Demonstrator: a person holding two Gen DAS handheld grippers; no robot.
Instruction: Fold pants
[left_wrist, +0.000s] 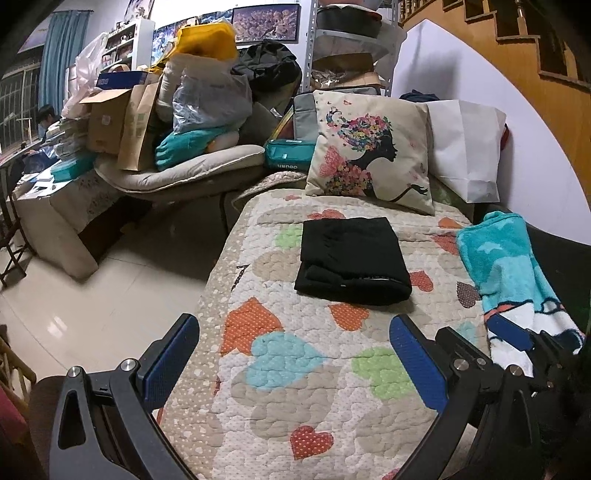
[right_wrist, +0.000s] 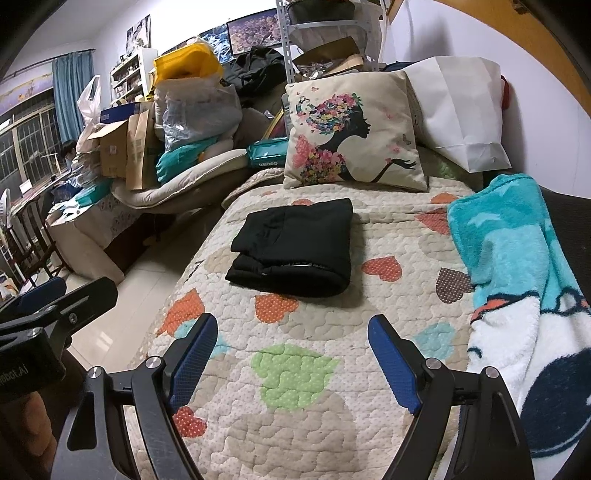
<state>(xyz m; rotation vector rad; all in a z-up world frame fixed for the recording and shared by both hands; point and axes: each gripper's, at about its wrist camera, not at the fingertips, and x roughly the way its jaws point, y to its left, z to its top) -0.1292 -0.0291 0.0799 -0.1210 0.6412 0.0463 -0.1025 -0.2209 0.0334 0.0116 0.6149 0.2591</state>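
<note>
Black pants (left_wrist: 351, 258) lie folded into a thick rectangle on the heart-patterned quilt (left_wrist: 295, 369), also seen in the right wrist view (right_wrist: 295, 247). My left gripper (left_wrist: 295, 332) is open and empty, held back from the pants near the quilt's front. My right gripper (right_wrist: 293, 332) is open and empty, also short of the pants. The right gripper shows at the right edge of the left wrist view (left_wrist: 517, 339); the left gripper shows at the left edge of the right wrist view (right_wrist: 55, 299).
A printed cushion (right_wrist: 351, 129) and a white paper bag (right_wrist: 461, 110) stand behind the pants. A teal and white fleece blanket (right_wrist: 517, 295) lies along the quilt's right side. A cluttered sofa (left_wrist: 166, 147) with boxes and bags stands left, across tiled floor (left_wrist: 92, 295).
</note>
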